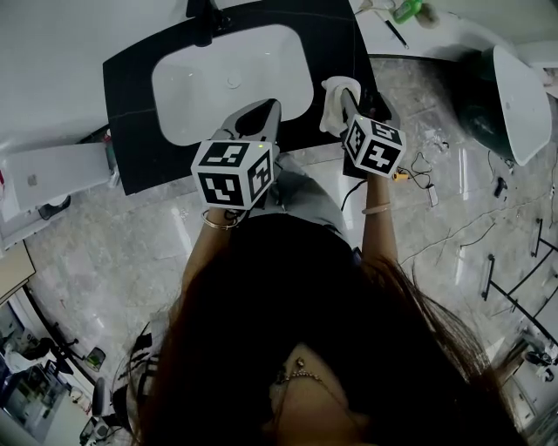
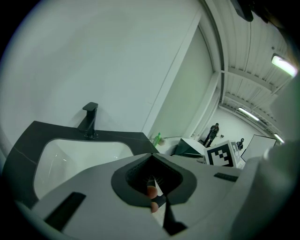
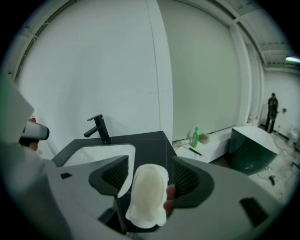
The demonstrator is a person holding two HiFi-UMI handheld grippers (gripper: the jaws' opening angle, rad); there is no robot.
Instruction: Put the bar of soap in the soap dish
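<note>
My right gripper (image 1: 343,96) (image 3: 148,180) is shut on a white oval soap dish (image 1: 331,109) (image 3: 148,197), held upright above the black counter's (image 1: 139,131) right front corner. The dish's cream inner face is turned toward the right gripper view. I cannot tell whether a bar lies in it, and no separate bar of soap shows anywhere. My left gripper (image 1: 272,106) (image 2: 152,194) hangs over the front rim of the white basin (image 1: 231,78), jaws together with nothing between them.
A black tap (image 1: 205,17) (image 2: 89,119) (image 3: 98,129) stands behind the basin, against the white wall. Off to the right are a green bottle (image 1: 407,10) (image 3: 195,137), a dark green tub (image 1: 475,104) and loose cables (image 1: 488,231) on the marble floor.
</note>
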